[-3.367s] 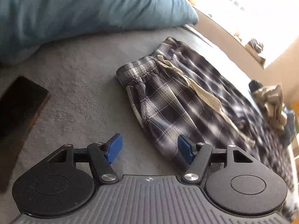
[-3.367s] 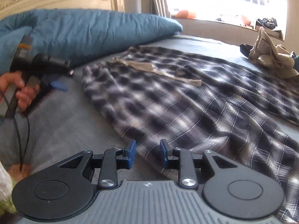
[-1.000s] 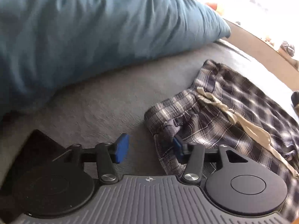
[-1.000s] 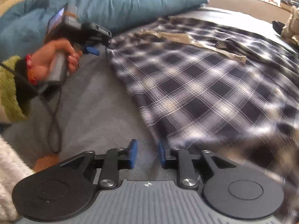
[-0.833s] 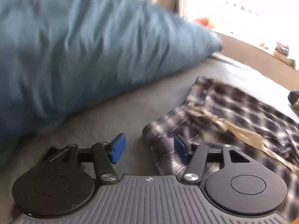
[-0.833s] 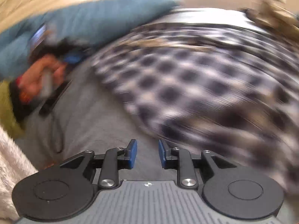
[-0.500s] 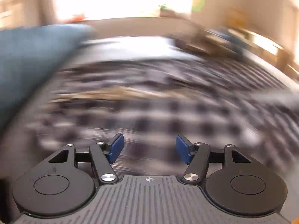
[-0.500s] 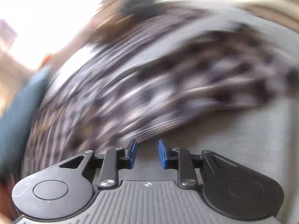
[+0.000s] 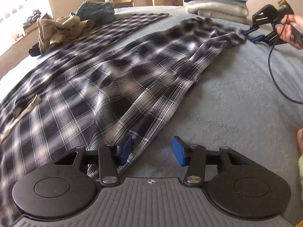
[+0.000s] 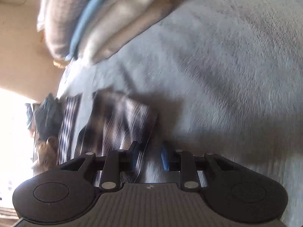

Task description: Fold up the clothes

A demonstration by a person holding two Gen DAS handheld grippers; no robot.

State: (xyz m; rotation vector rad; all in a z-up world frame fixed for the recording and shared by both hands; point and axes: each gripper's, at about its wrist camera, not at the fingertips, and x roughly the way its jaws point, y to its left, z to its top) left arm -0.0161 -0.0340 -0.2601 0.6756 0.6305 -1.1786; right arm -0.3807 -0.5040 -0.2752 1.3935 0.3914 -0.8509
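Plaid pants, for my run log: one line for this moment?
plaid pants flat on bed | left gripper open at edge | right gripper open at hem

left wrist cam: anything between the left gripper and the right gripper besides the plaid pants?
No. In the left wrist view the plaid pants span from the left gripper to the right gripper, edged by bare grey bedcover.

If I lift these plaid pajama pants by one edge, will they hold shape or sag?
The plaid pajama pants will probably sag: the cloth already lies in soft ripples and folds on the grey bed cover. It looks thin, so likely light. The loose drawstring may dangle or trail when lifted.
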